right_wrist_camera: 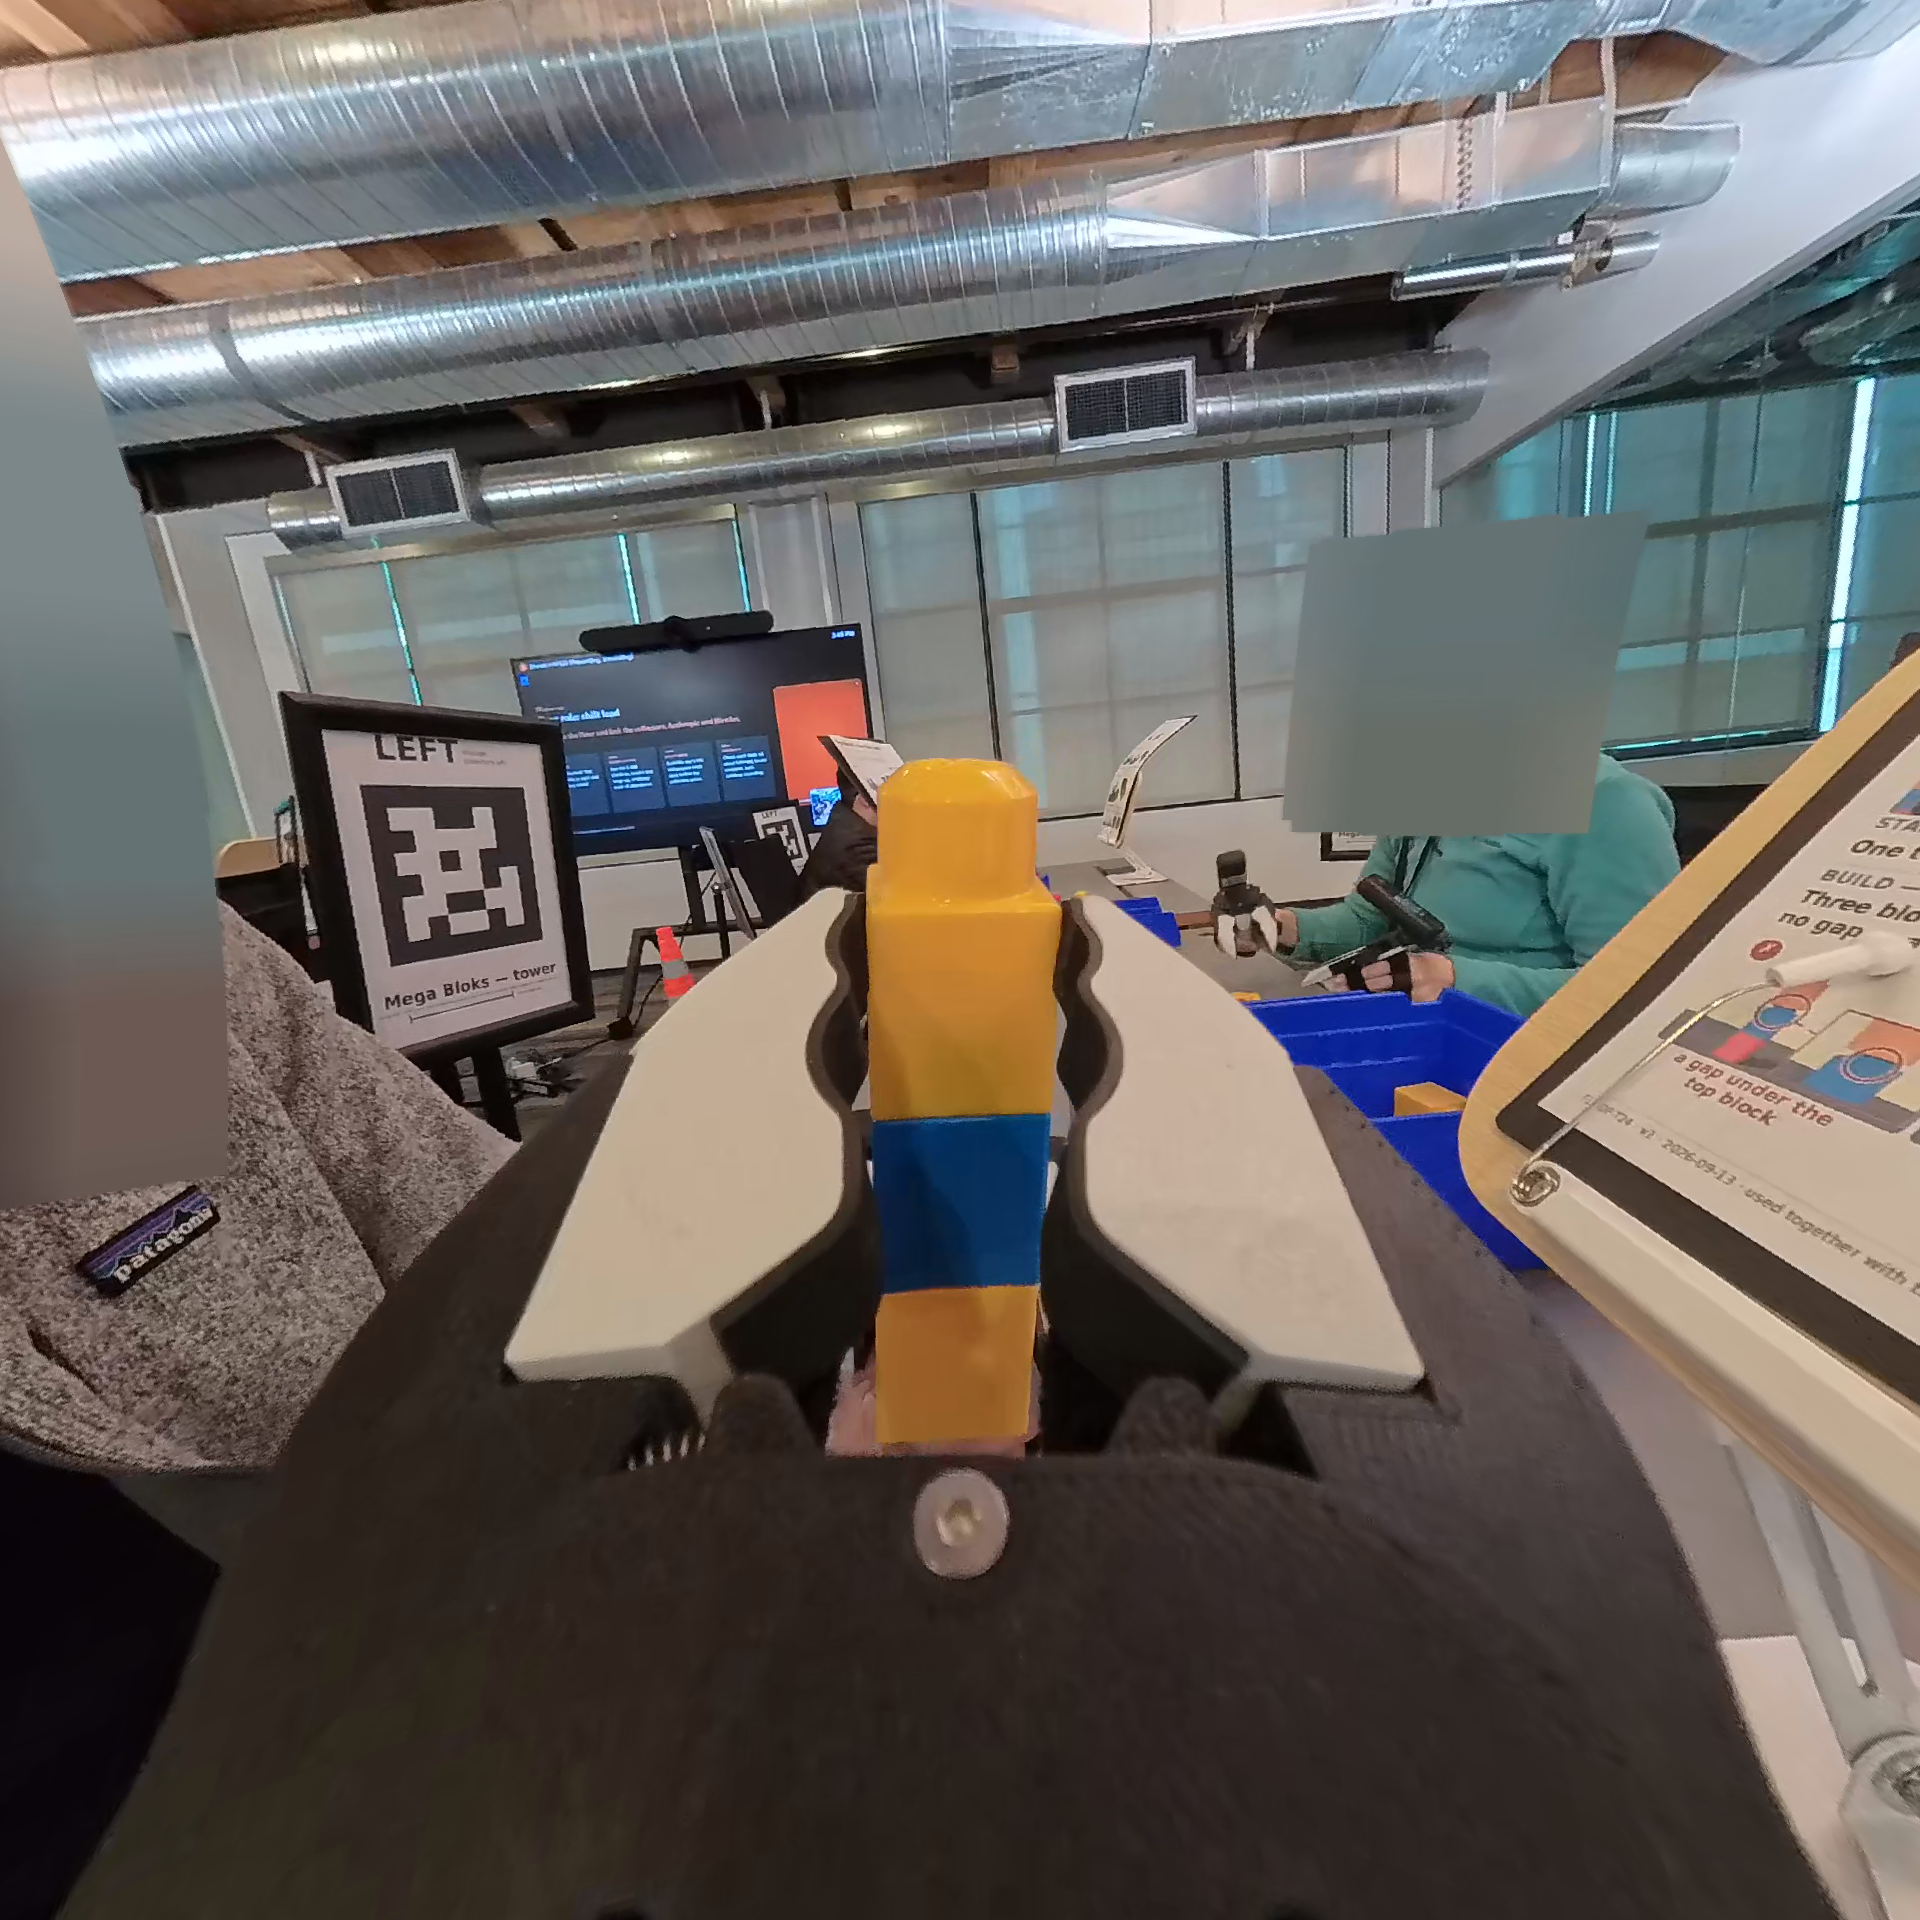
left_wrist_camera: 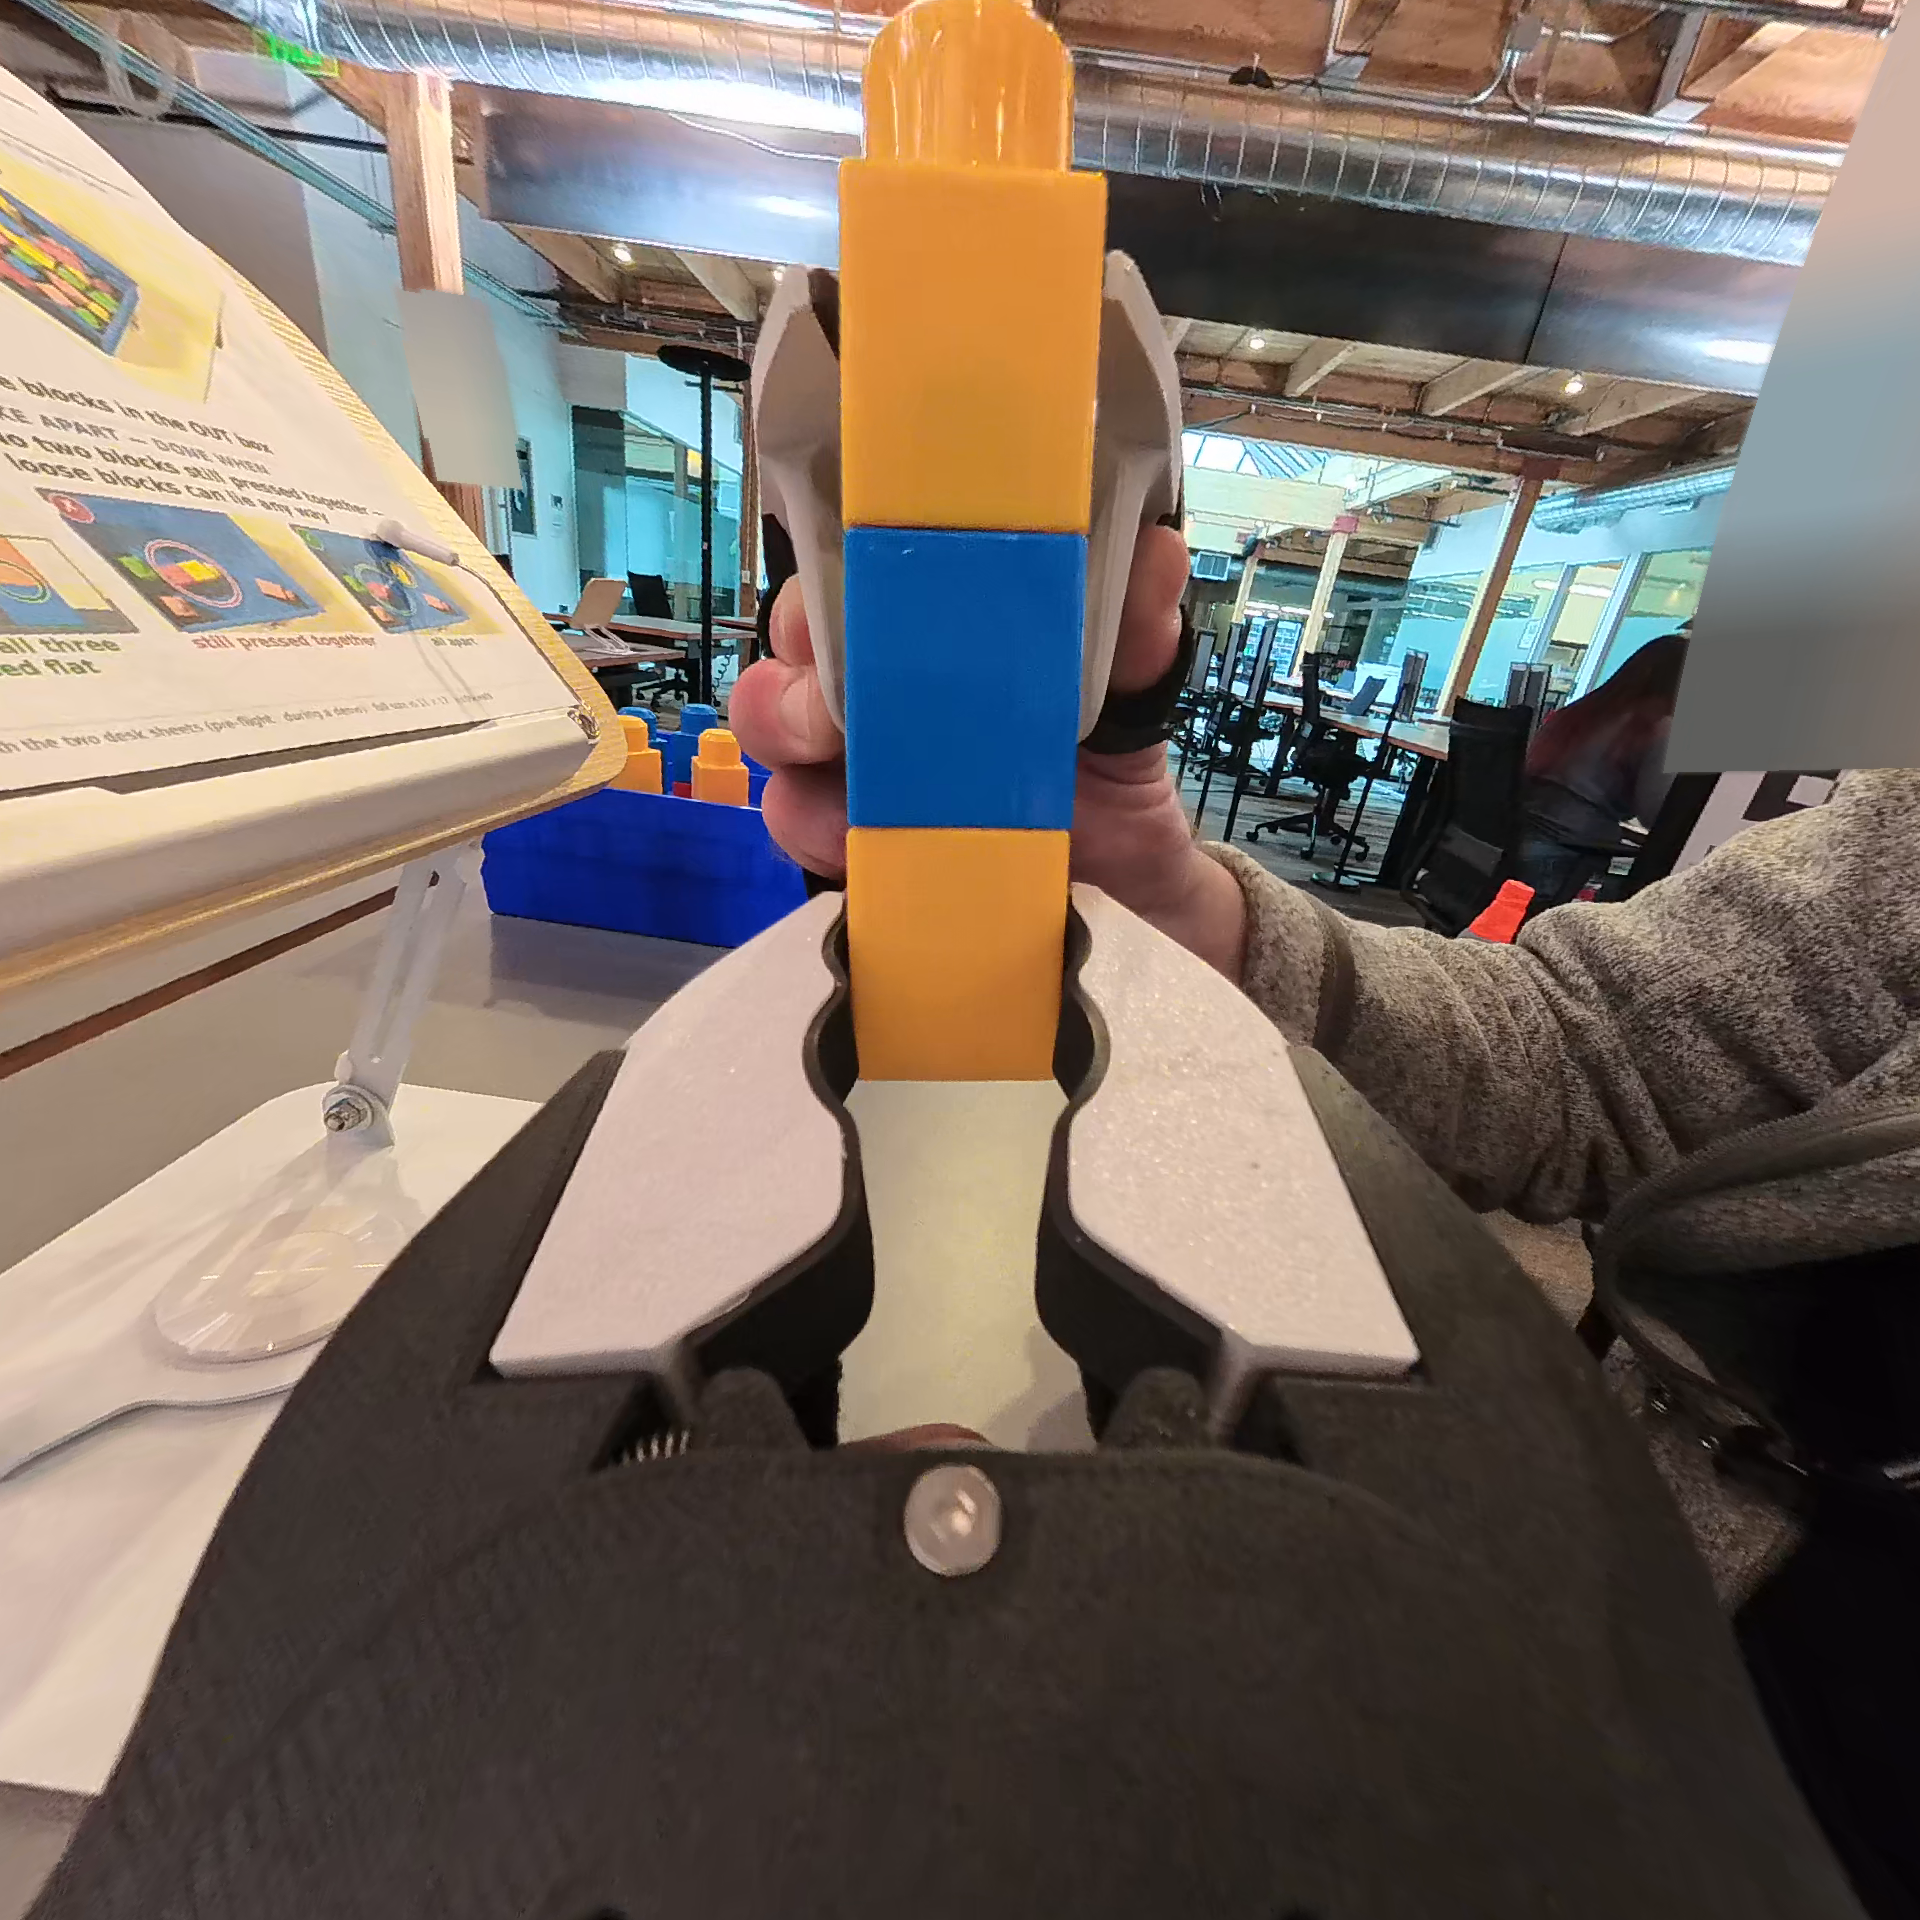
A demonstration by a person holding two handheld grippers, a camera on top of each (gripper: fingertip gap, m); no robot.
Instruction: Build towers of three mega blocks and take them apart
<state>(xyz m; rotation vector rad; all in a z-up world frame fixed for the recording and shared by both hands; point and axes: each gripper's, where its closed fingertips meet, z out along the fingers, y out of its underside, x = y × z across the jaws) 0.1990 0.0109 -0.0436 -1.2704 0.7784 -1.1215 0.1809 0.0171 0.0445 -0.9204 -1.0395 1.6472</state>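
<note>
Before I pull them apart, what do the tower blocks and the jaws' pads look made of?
Tower: moulded hard plastic by the look, glossy highlights on the top yellow stud, crisp edges.
Pads: dark, matte, wavy, probably rubber or soft plastic, set in white, grainy fingers that look 3D-printed.

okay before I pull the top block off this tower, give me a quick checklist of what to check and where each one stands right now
1. Left gripper fingers clamp the bottom yellow block: ok, both sides touch it.
2. Right gripper fingers clamp the top yellow block: ok, fingers sit against both its sides.
3. Blue middle block free of either gripper's fingertips: ok in the left wrist view.
4. Seams closed, tower straight: ok, no gaps show between blocks.
5. Which seam will part when pulled, top or bottom: cannot tell.
6. Blue bin near enough for dropping loose blocks: ok, it stands on the table just behind the tower.
</note>
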